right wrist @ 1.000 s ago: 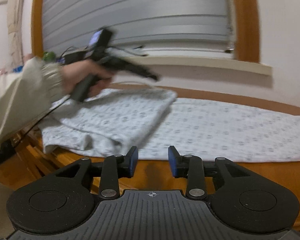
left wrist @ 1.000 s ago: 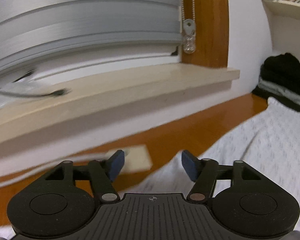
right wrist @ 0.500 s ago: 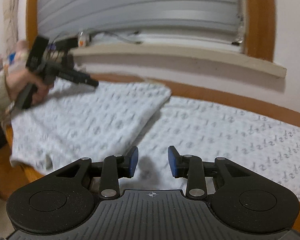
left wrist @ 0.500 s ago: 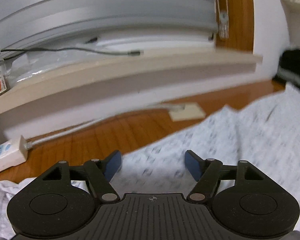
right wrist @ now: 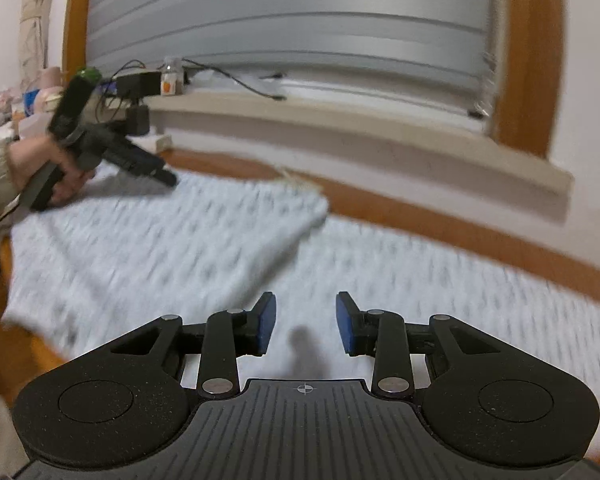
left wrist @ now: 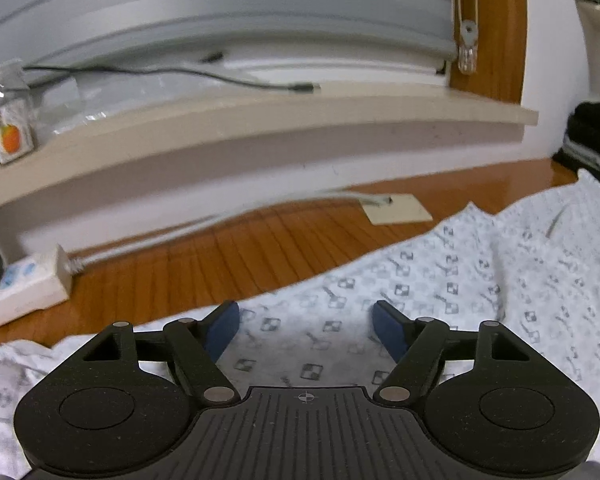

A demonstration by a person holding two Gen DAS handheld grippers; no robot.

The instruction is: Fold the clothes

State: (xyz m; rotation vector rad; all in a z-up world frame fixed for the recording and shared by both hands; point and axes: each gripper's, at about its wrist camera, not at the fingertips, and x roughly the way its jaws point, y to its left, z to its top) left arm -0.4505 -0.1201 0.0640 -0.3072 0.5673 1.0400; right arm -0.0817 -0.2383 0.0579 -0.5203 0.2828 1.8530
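A pale patterned garment [left wrist: 480,272] lies spread on the wooden table [left wrist: 228,256]. One part of the garment [right wrist: 148,248] is folded over at the left in the right wrist view. My left gripper [left wrist: 305,324] hovers over the cloth near its far edge; its jaws are opening and nothing is between them. In the right wrist view the left gripper [right wrist: 168,178] appears at far left, held by a hand [right wrist: 40,164]. My right gripper [right wrist: 306,322] stands part open above the middle of the garment, empty.
A windowsill [left wrist: 260,120] with a cable [left wrist: 236,80] and a small jar [left wrist: 10,128] runs behind the table. A white power strip [left wrist: 24,284] and a beige card [left wrist: 396,208] lie on the wood. Dark folded clothes [left wrist: 592,136] are stacked at far right.
The left gripper swung left along the garment's far edge and its jaws widened. The right gripper moved forward from the table's front edge to over the cloth.
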